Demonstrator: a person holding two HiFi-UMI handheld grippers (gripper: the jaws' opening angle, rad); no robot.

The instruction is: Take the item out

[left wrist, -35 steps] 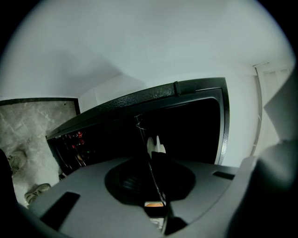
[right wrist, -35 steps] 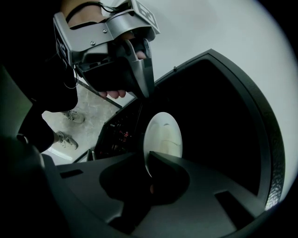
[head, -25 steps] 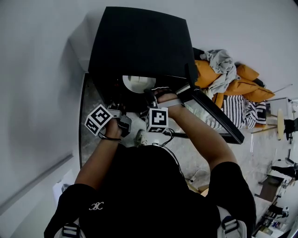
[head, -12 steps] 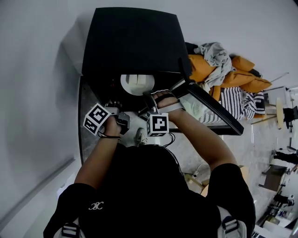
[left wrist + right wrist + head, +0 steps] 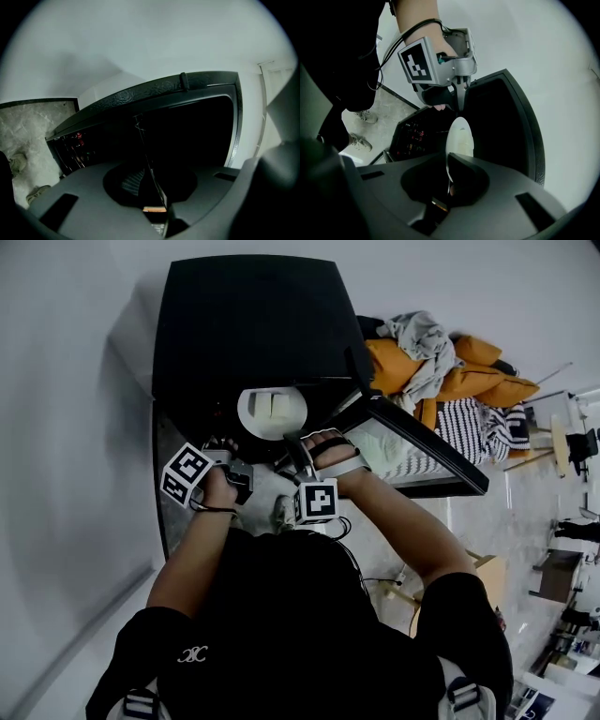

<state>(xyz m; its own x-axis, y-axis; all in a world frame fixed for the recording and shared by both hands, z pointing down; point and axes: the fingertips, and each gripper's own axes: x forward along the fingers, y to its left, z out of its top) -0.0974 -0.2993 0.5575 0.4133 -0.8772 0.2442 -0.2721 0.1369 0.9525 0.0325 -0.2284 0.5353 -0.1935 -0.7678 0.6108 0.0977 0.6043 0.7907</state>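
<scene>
While the left gripper's (image 5: 139, 126) jaws are clenched, the right gripper's (image 5: 449, 164) grasp a round white plate (image 5: 459, 138).

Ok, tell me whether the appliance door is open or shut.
Open: the door stands swung out rightward; the white plate shows at the opening.

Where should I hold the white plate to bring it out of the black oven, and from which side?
Grip the white plate's near rim, coming in from the oven's open front. It lies flat with pale pieces on its middle, so only the thin edge fits a claw. The right claw is shut there.
</scene>
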